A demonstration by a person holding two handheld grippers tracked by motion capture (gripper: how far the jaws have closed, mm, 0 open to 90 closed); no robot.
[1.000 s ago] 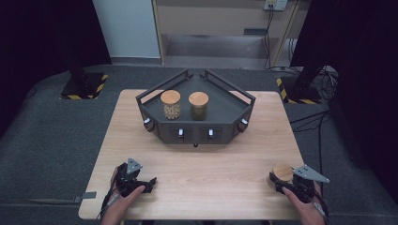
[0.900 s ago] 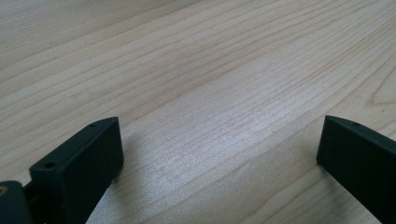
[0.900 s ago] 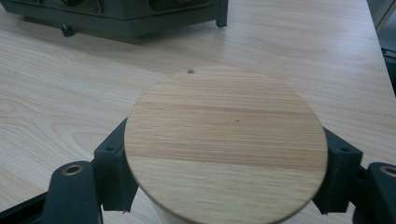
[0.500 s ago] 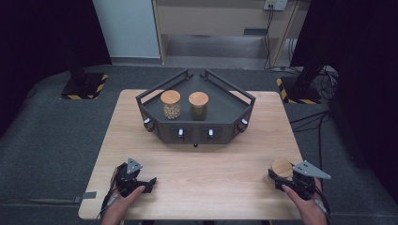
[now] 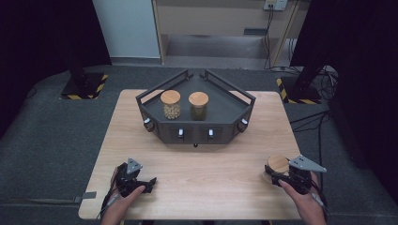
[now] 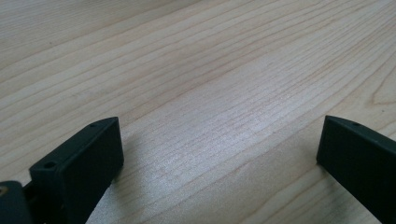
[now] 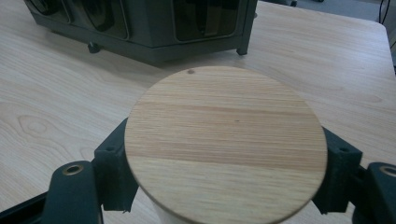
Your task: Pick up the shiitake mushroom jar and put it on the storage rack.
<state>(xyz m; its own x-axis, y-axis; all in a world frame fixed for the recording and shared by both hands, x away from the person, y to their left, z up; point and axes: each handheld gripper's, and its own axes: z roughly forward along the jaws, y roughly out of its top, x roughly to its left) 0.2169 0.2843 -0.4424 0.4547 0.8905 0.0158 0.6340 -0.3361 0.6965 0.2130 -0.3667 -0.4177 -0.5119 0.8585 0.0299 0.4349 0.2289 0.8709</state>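
Right gripper (image 5: 277, 172) near the table's (image 5: 206, 168) front right corner, jaws closed in against the sides of a jar (image 5: 278, 165) with a round wooden lid. In the right gripper view, one black jaw pressed to each side of the jar (image 7: 225, 144) just under the lid's rim, lid face level and unobstructed, jar standing upright between them. Cannot tell from these views whether the jar's base rests on the wood or hangs just above it.

Left gripper (image 5: 141, 182) near the front left corner, low over the table top, holding nothing. In the left gripper view, jaws spread wide apart, bare wood grain (image 6: 210, 93) between them, tips close to the surface.

Dark angular tray (image 5: 234, 110) toward the far edge, middle of the table, well apart from both grippers. Two more wooden-lidded jars inside it, side by side: left jar (image 5: 170, 104) with pale contents, right jar (image 5: 198, 105) with darker contents.
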